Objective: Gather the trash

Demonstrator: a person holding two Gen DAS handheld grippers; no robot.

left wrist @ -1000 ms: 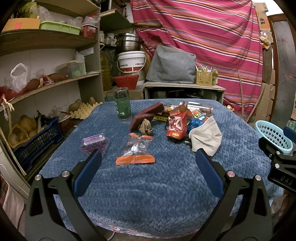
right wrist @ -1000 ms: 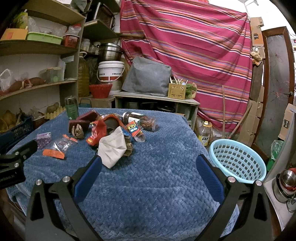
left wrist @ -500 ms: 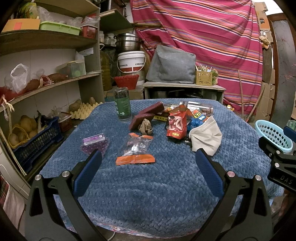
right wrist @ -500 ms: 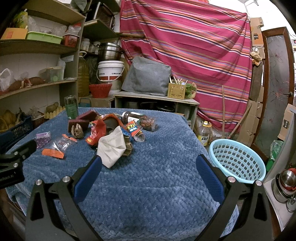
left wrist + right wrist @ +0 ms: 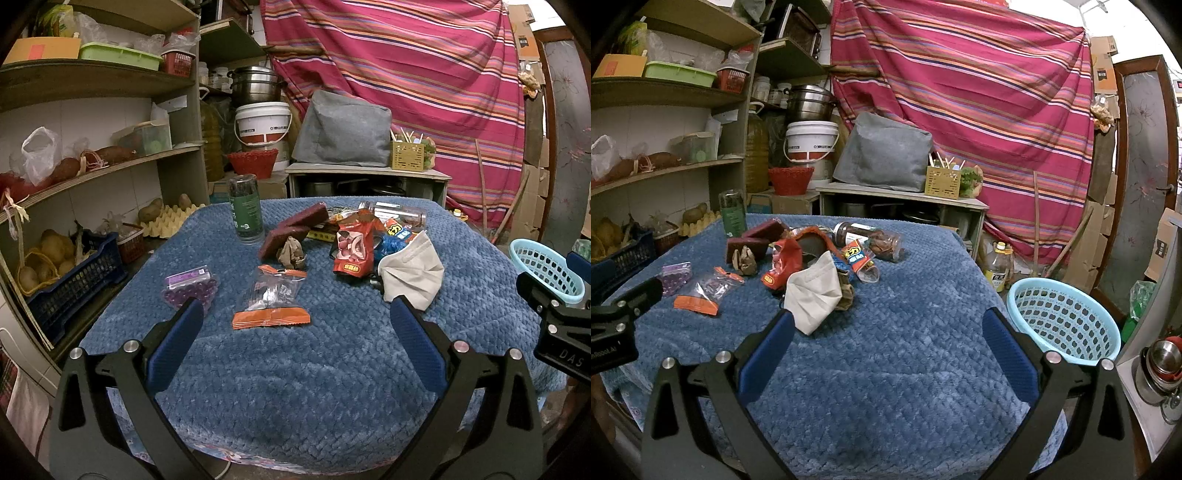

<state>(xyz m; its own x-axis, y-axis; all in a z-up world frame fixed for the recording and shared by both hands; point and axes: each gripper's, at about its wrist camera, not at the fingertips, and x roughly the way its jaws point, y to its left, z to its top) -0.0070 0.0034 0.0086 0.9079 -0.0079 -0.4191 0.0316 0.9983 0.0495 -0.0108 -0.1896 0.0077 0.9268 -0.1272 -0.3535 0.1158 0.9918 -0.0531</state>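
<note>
Hovering, both grippers' fingers apart and holding nothing, short of the litter.
Your left gripper risks pinching blue quilted surface under the flat orange-edged clear wrapper; your right gripper may drag the limp white face mask.

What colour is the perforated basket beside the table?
Light blue basket, clearest in the right wrist view.

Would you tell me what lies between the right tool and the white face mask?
Only bare blue blanket, seen in the right wrist view, separates the right tool from the face mask.

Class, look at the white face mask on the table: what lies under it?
A crumpled brown wrapper pokes out from under the white face mask, which rests on the blue blanket. Whatever else it covers is hidden.
</note>
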